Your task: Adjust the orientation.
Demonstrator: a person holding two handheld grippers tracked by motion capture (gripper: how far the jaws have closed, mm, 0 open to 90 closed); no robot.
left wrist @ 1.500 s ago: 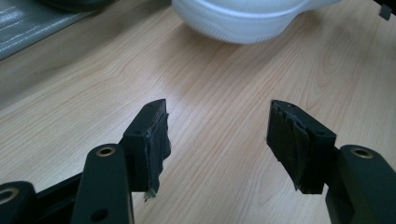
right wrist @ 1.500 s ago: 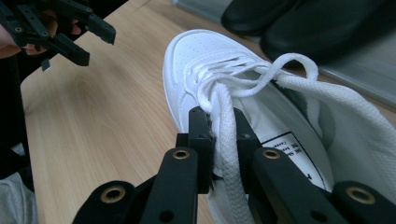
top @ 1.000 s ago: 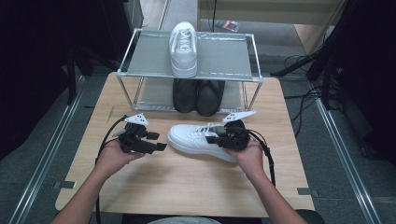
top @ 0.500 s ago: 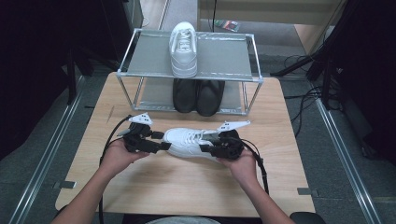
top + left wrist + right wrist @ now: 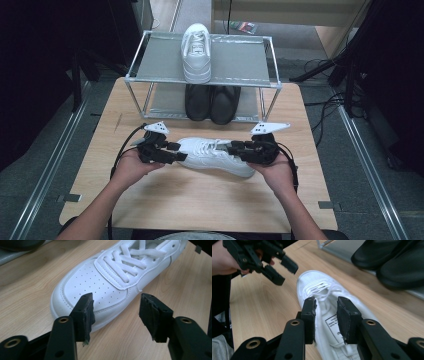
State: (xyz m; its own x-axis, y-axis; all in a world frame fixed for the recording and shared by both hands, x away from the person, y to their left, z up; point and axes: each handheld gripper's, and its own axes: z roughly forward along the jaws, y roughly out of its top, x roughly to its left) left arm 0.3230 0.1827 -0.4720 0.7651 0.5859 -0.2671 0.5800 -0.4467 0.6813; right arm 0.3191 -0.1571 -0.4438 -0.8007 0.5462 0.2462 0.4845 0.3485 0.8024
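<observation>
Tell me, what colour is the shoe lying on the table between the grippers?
White, clearest in the left gripper view.

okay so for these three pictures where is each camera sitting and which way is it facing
High view: above the person's side, looking forward and down at the wooden table; both forearms, left gripper, right gripper.
Left gripper view: rides that gripper, facing the white lace-up leather sneaker toe.
Right gripper view: rides that gripper, over the sneaker's heel.
All three share the sneaker.
</observation>
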